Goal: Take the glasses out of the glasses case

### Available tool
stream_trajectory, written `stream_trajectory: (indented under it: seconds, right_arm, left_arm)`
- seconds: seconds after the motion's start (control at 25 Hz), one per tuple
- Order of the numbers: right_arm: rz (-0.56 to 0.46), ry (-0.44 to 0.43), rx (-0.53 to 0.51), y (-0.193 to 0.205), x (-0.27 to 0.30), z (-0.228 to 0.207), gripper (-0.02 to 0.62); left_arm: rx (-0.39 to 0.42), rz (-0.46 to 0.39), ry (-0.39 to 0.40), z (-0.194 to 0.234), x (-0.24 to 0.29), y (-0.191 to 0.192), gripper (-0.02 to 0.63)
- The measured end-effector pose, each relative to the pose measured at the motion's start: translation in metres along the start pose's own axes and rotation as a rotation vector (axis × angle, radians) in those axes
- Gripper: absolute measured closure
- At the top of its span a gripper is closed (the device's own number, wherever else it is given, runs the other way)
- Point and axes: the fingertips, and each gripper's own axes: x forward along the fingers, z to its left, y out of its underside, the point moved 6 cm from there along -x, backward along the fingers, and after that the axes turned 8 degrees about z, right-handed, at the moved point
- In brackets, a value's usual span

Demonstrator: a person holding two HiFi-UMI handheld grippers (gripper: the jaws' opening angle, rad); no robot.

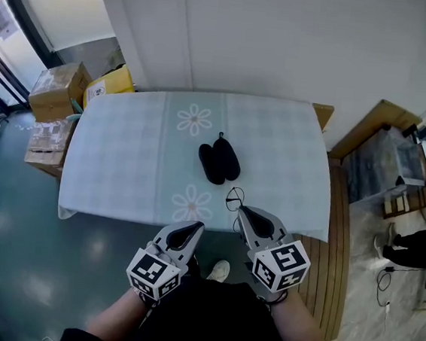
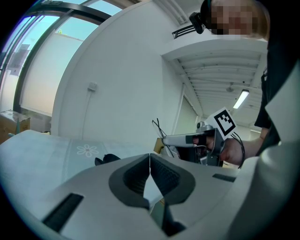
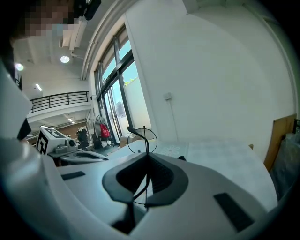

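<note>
Glasses (image 1: 234, 199), thin black wire, seemingly round-lensed, pinched by right gripper (image 1: 241, 208) fingers; left gripper (image 1: 196, 225) fingers closed.

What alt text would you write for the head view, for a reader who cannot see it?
The right tool pinches thin wire-framed glasses in its closed jaws above the near edge of a table covered in pale checked cloth. The black glasses case lies open near the table's middle. The left tool, shut on nothing, is held beside the right one.
</note>
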Motion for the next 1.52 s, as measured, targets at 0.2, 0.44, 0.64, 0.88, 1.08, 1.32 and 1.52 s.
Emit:
stream_trajectory:
  seconds: [0.2, 0.44, 0.64, 0.88, 1.08, 1.32, 1.52]
  right_arm:
    - [0.002, -0.022, -0.003, 0.003, -0.004, 0.002, 0.571]
    - [-0.006, -0.037, -0.001, 0.003, -0.005, 0.005, 0.571]
    - [-0.004, -0.049, 0.003, 0.009, -0.007, 0.011, 0.571]
    - [-0.007, -0.054, 0.001, 0.009, -0.006, 0.013, 0.571]
    - [-0.007, -0.057, 0.002, 0.008, -0.005, 0.014, 0.571]
    - [-0.009, -0.061, -0.003, 0.007, -0.005, 0.014, 0.571]
    - [-0.008, -0.061, -0.002, 0.007, -0.006, 0.015, 0.571]
  left_arm:
    - [-0.005, 0.002, -0.016, -0.004, -0.001, 0.001, 0.577]
    - [-0.001, 0.009, -0.024, -0.003, -0.001, 0.000, 0.577]
    - [0.007, 0.011, -0.019, -0.005, 0.000, 0.000, 0.577]
    - [0.013, 0.010, -0.022, -0.003, 0.000, -0.002, 0.577]
    - [0.016, 0.014, -0.022, -0.003, -0.002, -0.003, 0.577]
    - [0.019, 0.012, -0.023, -0.005, -0.002, -0.005, 0.577]
    - [0.019, 0.008, -0.025, -0.005, -0.004, -0.005, 0.577]
